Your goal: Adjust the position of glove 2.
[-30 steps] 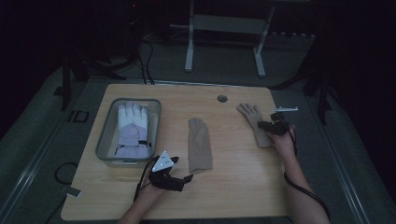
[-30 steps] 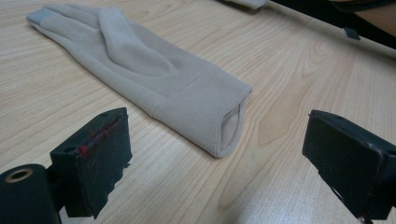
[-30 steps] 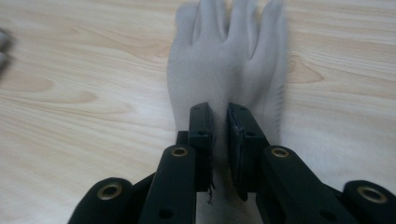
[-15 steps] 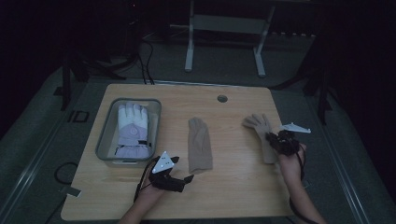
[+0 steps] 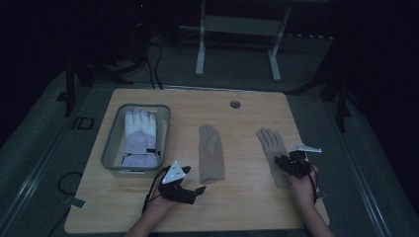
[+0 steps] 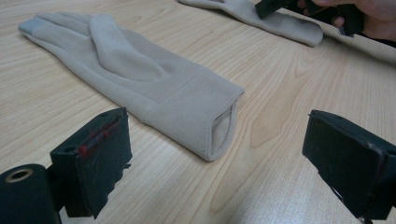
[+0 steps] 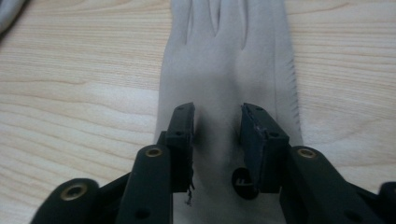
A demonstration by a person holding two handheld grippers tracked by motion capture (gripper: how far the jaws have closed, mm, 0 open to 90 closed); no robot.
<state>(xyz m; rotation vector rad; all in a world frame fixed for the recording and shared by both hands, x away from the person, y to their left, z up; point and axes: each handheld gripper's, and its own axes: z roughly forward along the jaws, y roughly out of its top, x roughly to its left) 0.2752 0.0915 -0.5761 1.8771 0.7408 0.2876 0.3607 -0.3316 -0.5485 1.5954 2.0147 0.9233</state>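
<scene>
Wooden counter (image 5: 247, 207) under dim light: near its front edge, the left gripper (image 5: 190, 190) rests with fingers released, facing the middle beige glove's (image 5: 211, 153) cuff. Right gripper (image 5: 285, 165), fingers just parting, hovers over the right beige glove (image 5: 271, 145). Farther left, a grey bin (image 5: 111, 143) holds a white glove (image 5: 141, 136).

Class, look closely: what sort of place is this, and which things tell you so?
Probably a dim lab or recording room: a bare wooden table, cables on the floor, a metal stand behind, and gloves laid out for practice.
</scene>
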